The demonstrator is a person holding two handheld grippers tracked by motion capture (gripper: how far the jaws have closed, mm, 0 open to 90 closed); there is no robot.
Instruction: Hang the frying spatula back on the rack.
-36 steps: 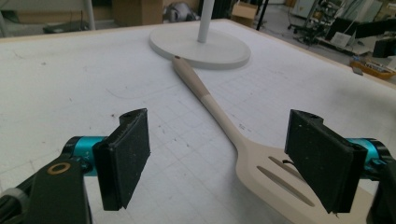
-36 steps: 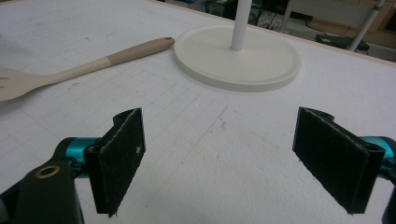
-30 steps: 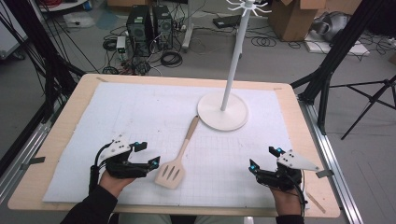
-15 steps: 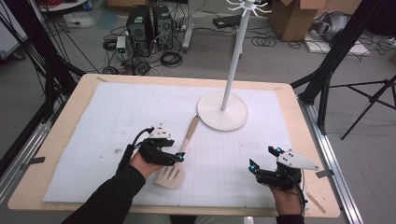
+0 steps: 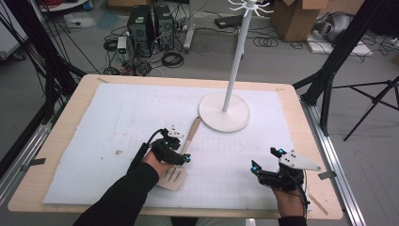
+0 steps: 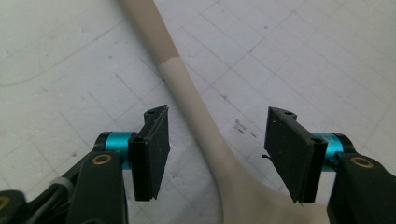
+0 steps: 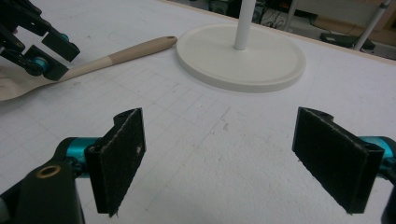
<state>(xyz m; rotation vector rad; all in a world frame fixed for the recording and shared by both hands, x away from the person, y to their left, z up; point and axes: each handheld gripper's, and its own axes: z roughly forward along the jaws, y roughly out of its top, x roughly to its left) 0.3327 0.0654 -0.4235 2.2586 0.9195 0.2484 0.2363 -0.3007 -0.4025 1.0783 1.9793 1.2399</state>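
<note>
Left gripper [image 5: 181, 151] straddles the spatula [image 5: 182, 154], jaws closing but not yet gripping.

The spatula lies flat on the white mat [image 5: 117, 117], its blade toward the table's near edge and its handle tip pointing to about one o'clock, just beside the stand's round base [image 5: 212, 117]. In the left gripper view [image 6: 215, 140] the pads [image 6: 156, 149] sit either side of the neck, at nine and three o'clock of it, with a gap on each side. The right gripper [image 5: 264, 163] rests released, jaws wide, at about four o'clock from the spatula, well apart from it, nothing between its pads [image 7: 120, 154].
</note>
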